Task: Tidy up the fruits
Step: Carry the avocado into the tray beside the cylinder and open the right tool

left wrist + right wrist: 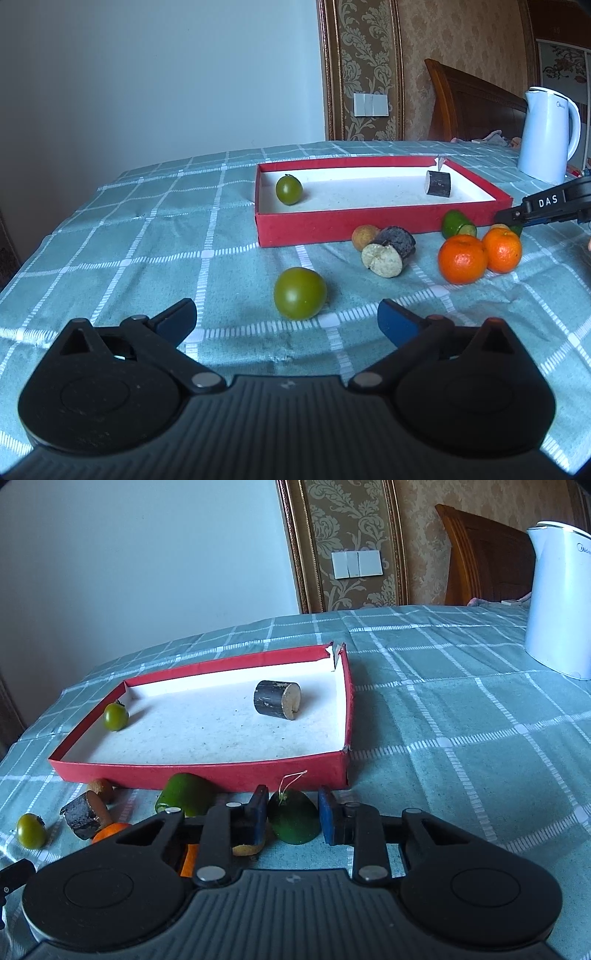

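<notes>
A red tray (332, 225) (199, 771) with a white floor holds a small green fruit (289, 189) (116, 716) and a dark cylinder piece (438, 183) (277, 700). In front of it lie a green fruit (300, 293) (31, 830), a dark cut piece (389, 251) (85, 814), a small brown fruit (365, 237), two oranges (462, 258) (502, 249) and a green cut fruit (457, 224) (186, 794). My left gripper (287, 325) is open, just short of the near green fruit. My right gripper (292, 814) has its jaws around a dark green fruit (293, 819), touching or nearly so.
A white electric kettle (548, 136) (561, 602) stands at the back right on the teal checked tablecloth (147, 236). A wooden headboard and a patterned wall lie behind the table. The table's left edge drops off at far left.
</notes>
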Available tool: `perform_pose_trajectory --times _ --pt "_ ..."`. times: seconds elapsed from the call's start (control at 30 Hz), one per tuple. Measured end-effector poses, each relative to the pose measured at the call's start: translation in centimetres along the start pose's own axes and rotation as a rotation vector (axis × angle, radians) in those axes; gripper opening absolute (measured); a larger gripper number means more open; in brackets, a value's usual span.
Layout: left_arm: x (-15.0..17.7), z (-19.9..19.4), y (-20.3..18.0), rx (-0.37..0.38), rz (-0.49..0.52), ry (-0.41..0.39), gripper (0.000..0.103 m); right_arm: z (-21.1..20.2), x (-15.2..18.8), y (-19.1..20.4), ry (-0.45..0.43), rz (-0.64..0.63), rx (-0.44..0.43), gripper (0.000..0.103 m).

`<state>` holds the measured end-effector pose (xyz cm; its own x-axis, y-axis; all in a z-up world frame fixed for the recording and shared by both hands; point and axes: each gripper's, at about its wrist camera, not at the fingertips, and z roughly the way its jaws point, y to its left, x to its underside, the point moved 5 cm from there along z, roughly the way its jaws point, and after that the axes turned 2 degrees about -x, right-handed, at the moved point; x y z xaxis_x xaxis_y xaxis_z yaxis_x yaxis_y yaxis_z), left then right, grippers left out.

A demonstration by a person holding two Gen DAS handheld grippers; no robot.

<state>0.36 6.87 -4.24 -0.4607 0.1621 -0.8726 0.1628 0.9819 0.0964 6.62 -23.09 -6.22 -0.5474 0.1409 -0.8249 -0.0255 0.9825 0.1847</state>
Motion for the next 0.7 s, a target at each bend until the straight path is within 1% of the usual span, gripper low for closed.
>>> perform_pose_trajectory --times 0.2,0.3,0.43,0.57,0.7 --pt "0.1 0.2 -0.1 0.008 0.003 0.015 0.103 -0.9 0.1 -0.1 -0.017 -0.016 0.003 0.028" --pt "0.2 0.2 -0.1 0.006 0.000 0.017 0.103 -2.2 -0.6 -0.1 -0.056 -0.033 0.006 0.028" --pt "0.2 0.1 -0.1 0.002 0.001 0.014 0.103 -3.6 -2.3 -0.2 -0.117 -0.064 0.020 0.028" --pt "0.2 0.1 -0.1 0.004 0.002 0.015 0.103 -2.8 -4.1 -0.5 -0.132 -0.075 0.036 0.028" --pt "0.2 0.1 -0.1 0.006 0.000 0.015 0.103 -1.0 -5.5 -0.5 -0.131 -0.094 0.050 0.028"
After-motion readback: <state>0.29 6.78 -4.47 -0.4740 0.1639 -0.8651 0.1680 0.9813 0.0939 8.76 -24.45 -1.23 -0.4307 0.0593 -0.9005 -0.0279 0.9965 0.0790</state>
